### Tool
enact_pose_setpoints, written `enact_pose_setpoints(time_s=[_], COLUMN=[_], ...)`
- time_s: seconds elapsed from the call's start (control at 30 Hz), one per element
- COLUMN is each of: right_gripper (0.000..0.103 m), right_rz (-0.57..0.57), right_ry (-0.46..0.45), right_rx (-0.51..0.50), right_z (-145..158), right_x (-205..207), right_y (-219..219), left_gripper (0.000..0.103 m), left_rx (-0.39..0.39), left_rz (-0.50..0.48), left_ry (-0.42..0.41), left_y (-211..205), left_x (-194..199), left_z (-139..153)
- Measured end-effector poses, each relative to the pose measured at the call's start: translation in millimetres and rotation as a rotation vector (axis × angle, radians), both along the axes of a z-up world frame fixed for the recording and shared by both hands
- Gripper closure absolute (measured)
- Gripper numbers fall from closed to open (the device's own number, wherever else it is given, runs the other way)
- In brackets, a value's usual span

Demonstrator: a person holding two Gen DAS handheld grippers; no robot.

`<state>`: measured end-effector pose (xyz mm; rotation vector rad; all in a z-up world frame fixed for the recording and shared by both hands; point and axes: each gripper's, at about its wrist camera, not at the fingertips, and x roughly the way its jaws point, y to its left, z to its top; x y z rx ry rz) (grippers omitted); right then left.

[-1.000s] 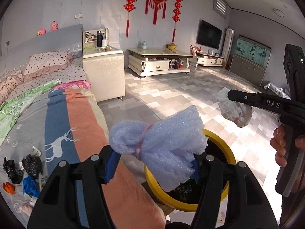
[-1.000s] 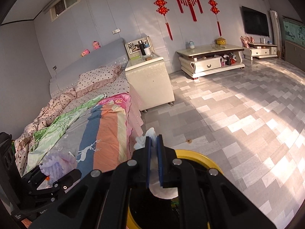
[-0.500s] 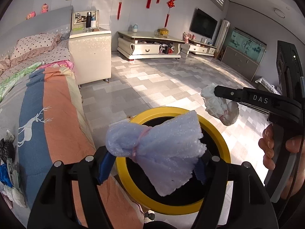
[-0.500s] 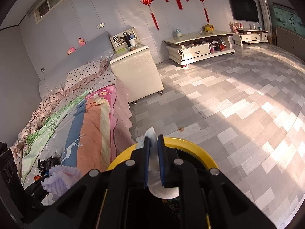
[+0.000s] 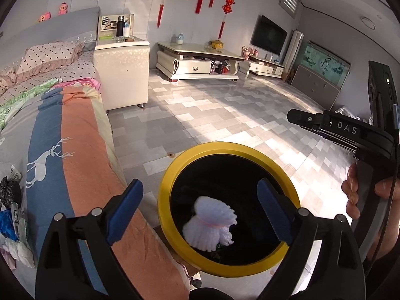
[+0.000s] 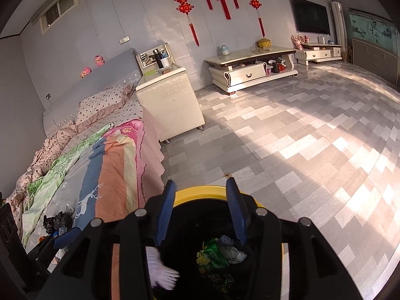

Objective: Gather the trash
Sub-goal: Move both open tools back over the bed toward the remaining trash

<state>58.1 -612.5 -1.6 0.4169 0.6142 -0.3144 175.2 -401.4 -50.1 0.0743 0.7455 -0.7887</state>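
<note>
A yellow-rimmed bin point(image 5: 180, 161) with a black liner stands on the floor beside the bed. A white foam net bundle point(image 5: 211, 227) is inside the bin, below my left gripper point(image 5: 200, 210), which is open and empty above the bin. My right gripper point(image 6: 201, 208) is open and empty over the same bin point(image 6: 200, 191). In the right wrist view the foam bundle point(image 6: 161, 272) is blurred, and green wrappers with a crumpled tissue point(image 6: 220, 252) lie on the bin's bottom. The right gripper also shows in the left wrist view point(image 5: 307, 120).
The bed point(image 5: 65, 135) with a striped deer blanket lies to the left. Several trash pieces point(image 5: 10, 215) lie on it near the left edge; they also show in the right wrist view point(image 6: 56, 221). A white cabinet point(image 5: 122, 72) stands by the bed. Tiled floor point(image 5: 225, 110) extends ahead.
My left gripper opened and the foam bundle dropped into the bin. My right gripper opened and the white tissue fell into the bin.
</note>
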Motion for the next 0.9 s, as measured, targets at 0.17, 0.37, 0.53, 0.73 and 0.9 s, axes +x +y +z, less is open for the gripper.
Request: enact_pose_setpoints(time_s=[0.17, 0.37, 0.53, 0.73, 0.9], right_gripper=[0.055, 0.05, 0.046, 0.04, 0.036], right_rz=[0.002, 0.04, 0.095, 0.176, 0.259], right_ry=[-0.024, -0.058, -0.076, -0.092, -0.092], right_rx=[-0.014, -0.032, -0.06, -0.09, -0.098], right_z=[11.2, 27.8, 42.4, 56.8, 62.6], right_x=[-3.7, -1.3, 8.5, 24.4, 42.9], right_y=[11.4, 38.2, 72.1, 120.6, 163.3], left_gripper=[0.012, 0.01, 0.009, 0.008, 0.008], left_rx=[-0.001, 0.004, 0.0, 0.004, 0.03], left_rz=[0.051, 0.139, 0.227, 0.339, 0.432], left_ry=[-0.027, -0.081, -0.116, -0.16, -0.185], left_y=[25.6, 77.9, 130.8, 198.8, 258.0], left_x=[4.4, 11.3, 20.5, 27.2, 34.7], left_z=[10.1, 28.3, 45.7, 62.9, 69.3])
